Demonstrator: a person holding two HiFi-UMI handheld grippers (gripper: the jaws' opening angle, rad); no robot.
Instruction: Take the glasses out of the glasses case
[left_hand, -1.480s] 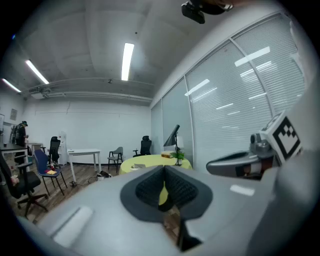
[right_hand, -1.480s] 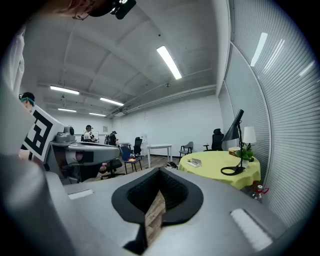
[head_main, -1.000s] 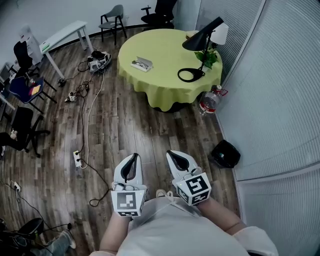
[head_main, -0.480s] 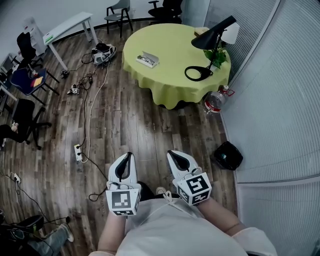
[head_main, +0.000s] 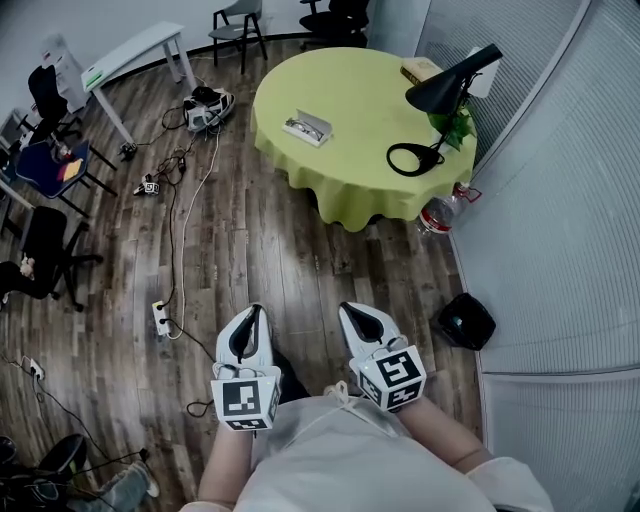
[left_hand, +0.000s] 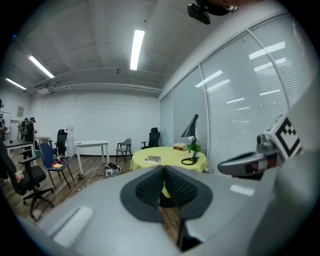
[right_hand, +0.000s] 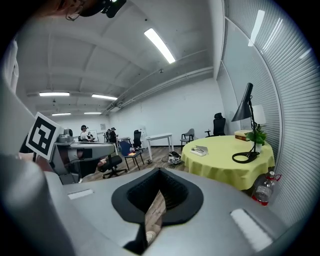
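Ahead, pale oblong glasses case (head_main: 307, 127)

Dark wood-plank floor (head_main: 280, 260), slightly glossy. A smooth yellow-green cloth (head_main: 350, 160) drapes the far round surface. The desk lamp (head_main: 440, 92) is matt black. The left gripper (head_main: 255, 322) and right gripper (head_main: 355, 315) have smooth grey plastic shells, and their jaws have a textured black lining.

The white two-jaw left gripper (head_main: 256, 312) and white two-jaw right gripper (head_main: 347, 308) point forward side by side, jaws together, both empty.

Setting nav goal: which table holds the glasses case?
The round yellow table, not the white desk; the glasses case lies near its left edge.
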